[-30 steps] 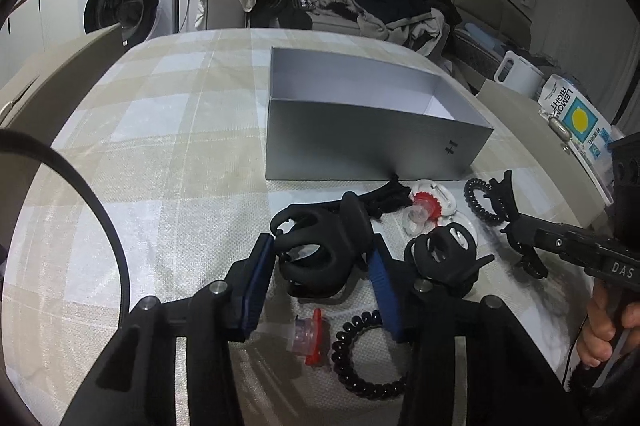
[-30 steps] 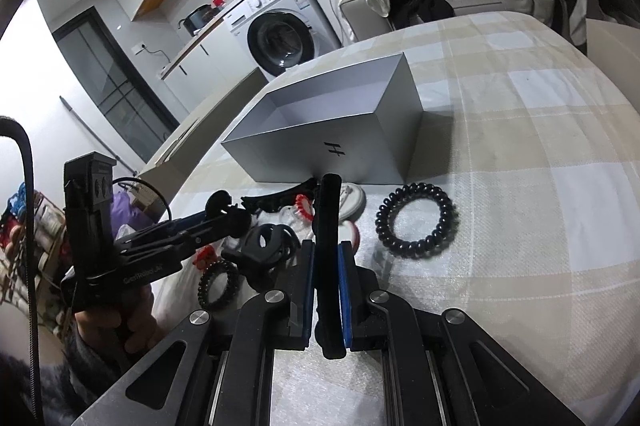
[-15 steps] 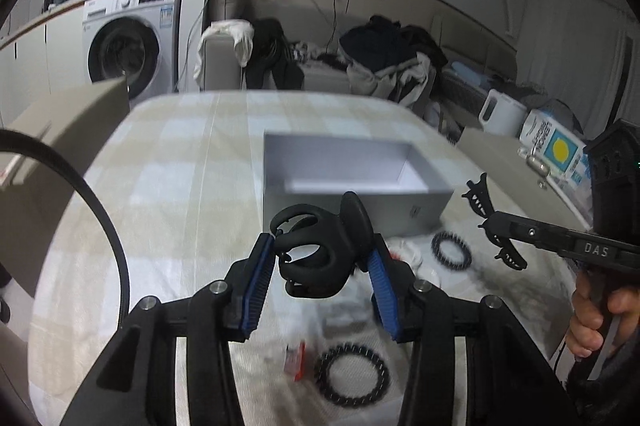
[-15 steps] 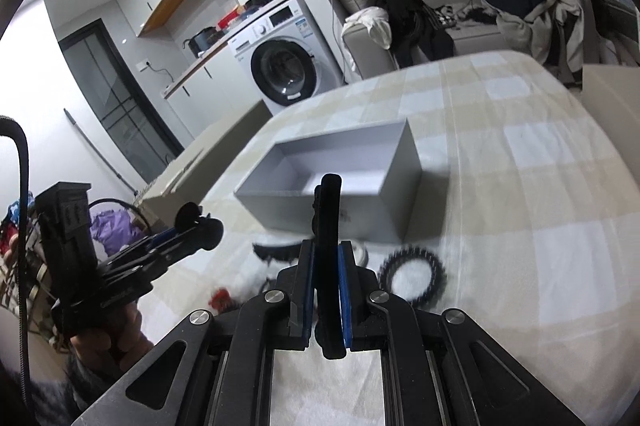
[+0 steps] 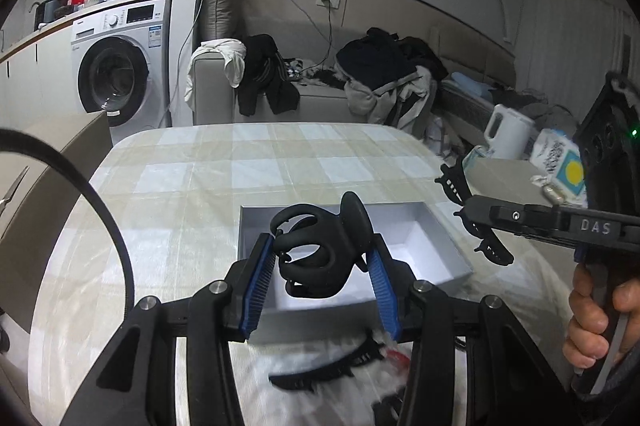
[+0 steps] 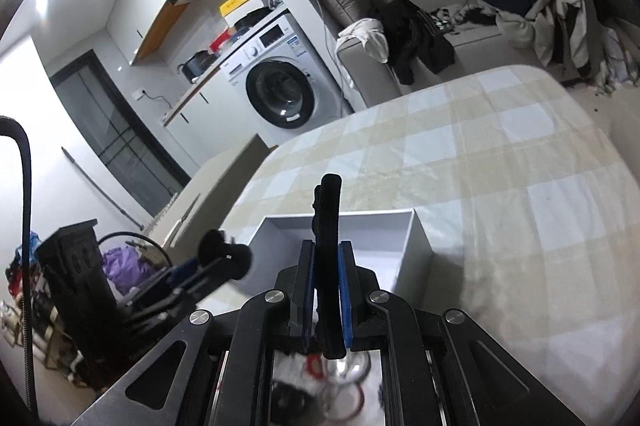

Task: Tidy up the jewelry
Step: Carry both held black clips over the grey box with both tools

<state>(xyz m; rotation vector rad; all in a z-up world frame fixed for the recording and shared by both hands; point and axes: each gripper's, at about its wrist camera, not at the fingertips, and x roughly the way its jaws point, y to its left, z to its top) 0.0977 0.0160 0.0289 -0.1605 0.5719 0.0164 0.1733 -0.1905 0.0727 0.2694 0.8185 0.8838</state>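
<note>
Between the left gripper's blue pads a black claw clip is pinched, now raised off the table where it sat a second ago, with the open grey box just beyond the fingers and a flat clip blurred below. From the right wrist, the right gripper squeezes a slim black clip on edge, lifted likewise, the box now beneath its tips and the left gripper off to the fingers' left.

Lifted off the surface with both claw clips: left tool and its round black claw clip now above the open grey box, right tool and its flat black clip raised alongside. Leftover hair ties now low, blurred.
</note>
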